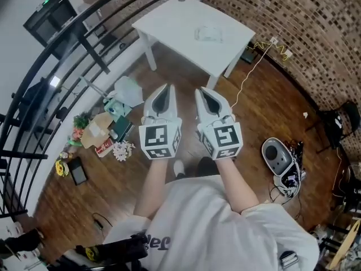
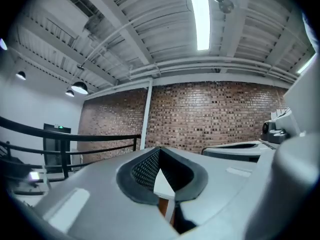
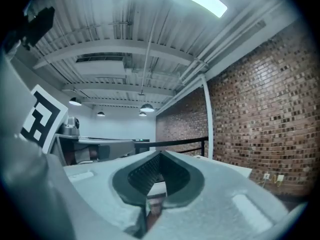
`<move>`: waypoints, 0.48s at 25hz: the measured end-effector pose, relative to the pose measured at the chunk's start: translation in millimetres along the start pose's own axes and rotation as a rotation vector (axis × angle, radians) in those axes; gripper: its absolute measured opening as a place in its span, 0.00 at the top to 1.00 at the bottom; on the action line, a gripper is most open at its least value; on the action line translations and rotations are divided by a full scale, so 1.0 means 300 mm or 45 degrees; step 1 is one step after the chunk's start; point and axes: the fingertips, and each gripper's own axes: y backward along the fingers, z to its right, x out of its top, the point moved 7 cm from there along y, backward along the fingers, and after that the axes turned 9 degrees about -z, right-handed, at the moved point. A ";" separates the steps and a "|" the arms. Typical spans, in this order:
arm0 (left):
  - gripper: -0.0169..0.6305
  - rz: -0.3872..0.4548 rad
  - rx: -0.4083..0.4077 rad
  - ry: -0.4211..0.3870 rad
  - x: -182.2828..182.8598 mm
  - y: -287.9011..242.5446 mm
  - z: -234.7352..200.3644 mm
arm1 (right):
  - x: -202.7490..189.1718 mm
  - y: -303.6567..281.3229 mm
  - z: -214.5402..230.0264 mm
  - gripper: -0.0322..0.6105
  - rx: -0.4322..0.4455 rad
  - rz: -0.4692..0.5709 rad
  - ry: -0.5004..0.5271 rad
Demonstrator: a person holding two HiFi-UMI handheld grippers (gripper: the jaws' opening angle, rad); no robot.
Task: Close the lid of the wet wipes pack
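The wet wipes pack is a small pale, see-through packet lying on the white table at the far side of the room; it is too small to tell how its lid stands. Both grippers are held up side by side well short of the table, pointing toward it. My left gripper is shut with nothing in it, and my right gripper is also shut and empty. The left gripper view shows the left gripper with its jaws meeting against a brick wall. In the right gripper view, the right gripper looks the same.
A black railing curves along the left. Floor clutter of boxes, bags and flowers lies left of the grippers. A grey round device with cables sits on the wooden floor at right. A cable runs from the brick wall past the table leg.
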 end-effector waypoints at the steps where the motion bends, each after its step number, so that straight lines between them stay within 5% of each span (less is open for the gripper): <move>1: 0.95 -0.009 -0.030 0.000 -0.005 -0.039 0.005 | -0.002 -0.009 0.035 0.97 -0.038 -0.006 -0.008; 7: 0.95 -0.043 -0.208 -0.057 -0.013 -0.299 0.121 | -0.020 -0.087 0.277 0.97 -0.184 -0.021 -0.061; 12: 0.95 -0.050 -0.220 -0.128 0.068 -0.592 0.125 | 0.025 -0.324 0.498 0.97 -0.209 0.022 -0.113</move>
